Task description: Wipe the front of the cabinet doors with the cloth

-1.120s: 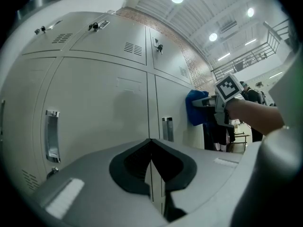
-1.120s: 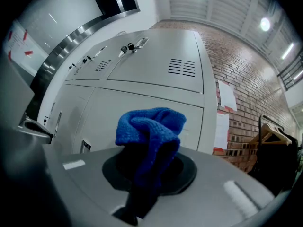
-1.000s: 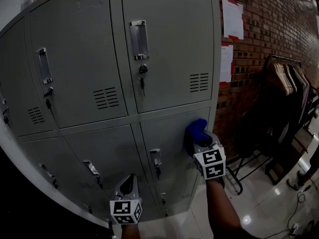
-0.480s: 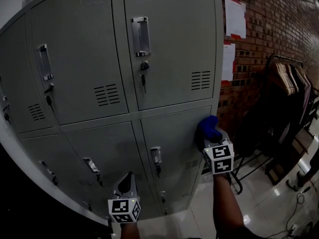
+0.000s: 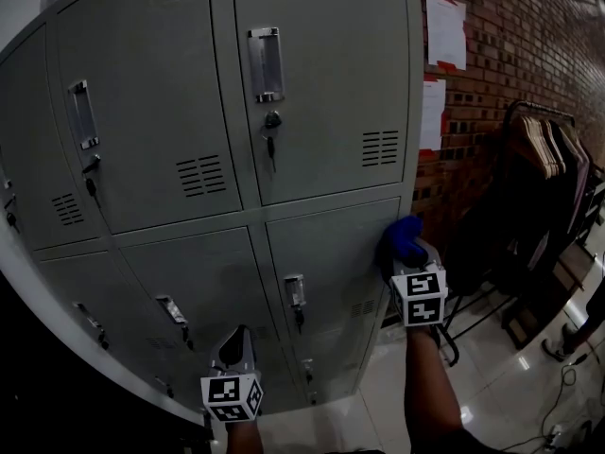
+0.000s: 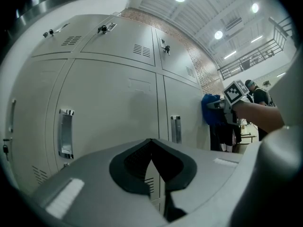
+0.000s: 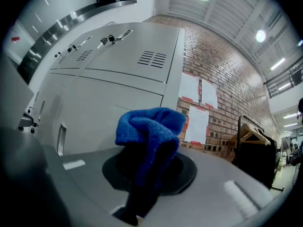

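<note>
Grey metal cabinet doors [image 5: 321,93] fill the head view, each with a handle and lock. My right gripper [image 5: 408,249] is shut on a blue cloth [image 5: 402,237], held at the right edge of the lower right door [image 5: 331,253]. In the right gripper view the bunched blue cloth [image 7: 149,129] sticks up between the jaws, with the cabinet [image 7: 113,79] behind it. My left gripper [image 5: 236,348] hangs low in front of the bottom doors, shut and holding nothing. From the left gripper view, the cloth [image 6: 211,110] and right gripper [image 6: 222,105] show against the cabinet's edge.
A brick wall [image 5: 529,55] with paper sheets [image 5: 444,31] stands right of the cabinet. A clothes rack [image 5: 548,149] with dark garments on hangers is further right. Glossy floor tiles [image 5: 492,386] lie below, with a cable at the lower right.
My right gripper and the cloth have slid right along the lower door, to its right edge. The left gripper has stayed about where it was.
</note>
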Available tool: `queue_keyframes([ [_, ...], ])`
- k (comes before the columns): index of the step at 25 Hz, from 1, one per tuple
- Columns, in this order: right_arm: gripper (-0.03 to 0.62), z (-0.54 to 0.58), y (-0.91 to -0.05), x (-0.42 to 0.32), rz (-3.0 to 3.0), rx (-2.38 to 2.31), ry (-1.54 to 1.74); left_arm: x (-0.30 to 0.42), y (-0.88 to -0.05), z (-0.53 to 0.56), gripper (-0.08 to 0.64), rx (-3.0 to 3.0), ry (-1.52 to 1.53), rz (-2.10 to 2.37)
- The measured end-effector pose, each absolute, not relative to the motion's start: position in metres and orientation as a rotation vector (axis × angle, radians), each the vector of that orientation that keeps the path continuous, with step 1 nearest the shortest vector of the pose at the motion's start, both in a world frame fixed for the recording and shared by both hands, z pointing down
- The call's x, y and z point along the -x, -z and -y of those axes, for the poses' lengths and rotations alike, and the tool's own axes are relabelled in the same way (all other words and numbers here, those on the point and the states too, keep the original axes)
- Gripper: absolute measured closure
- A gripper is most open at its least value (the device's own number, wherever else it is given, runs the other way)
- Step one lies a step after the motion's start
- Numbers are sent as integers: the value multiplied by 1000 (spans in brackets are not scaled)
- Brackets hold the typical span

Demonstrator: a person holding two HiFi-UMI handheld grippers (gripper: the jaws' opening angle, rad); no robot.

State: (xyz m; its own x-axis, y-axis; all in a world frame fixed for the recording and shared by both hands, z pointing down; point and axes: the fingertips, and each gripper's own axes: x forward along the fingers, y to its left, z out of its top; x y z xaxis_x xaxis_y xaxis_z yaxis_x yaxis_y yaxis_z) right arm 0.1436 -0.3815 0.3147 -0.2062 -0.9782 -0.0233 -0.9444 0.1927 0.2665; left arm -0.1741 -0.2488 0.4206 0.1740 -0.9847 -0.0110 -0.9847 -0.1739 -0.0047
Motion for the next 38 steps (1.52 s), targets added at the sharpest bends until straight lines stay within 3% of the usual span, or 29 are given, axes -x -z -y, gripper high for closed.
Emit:
queue_keyframes([
  [9, 535, 349, -330, -41, 2486, -1657, 421, 168, -421, 243, 546, 2420, -11, -1981],
  [23, 537, 316, -360, 71, 2745, -1376, 281, 196, -430, 230, 546, 2411, -3, -2027],
  [38, 532, 335, -379, 54, 2681, -1378, 261, 188, -433, 238, 546, 2445, -7, -1991],
])
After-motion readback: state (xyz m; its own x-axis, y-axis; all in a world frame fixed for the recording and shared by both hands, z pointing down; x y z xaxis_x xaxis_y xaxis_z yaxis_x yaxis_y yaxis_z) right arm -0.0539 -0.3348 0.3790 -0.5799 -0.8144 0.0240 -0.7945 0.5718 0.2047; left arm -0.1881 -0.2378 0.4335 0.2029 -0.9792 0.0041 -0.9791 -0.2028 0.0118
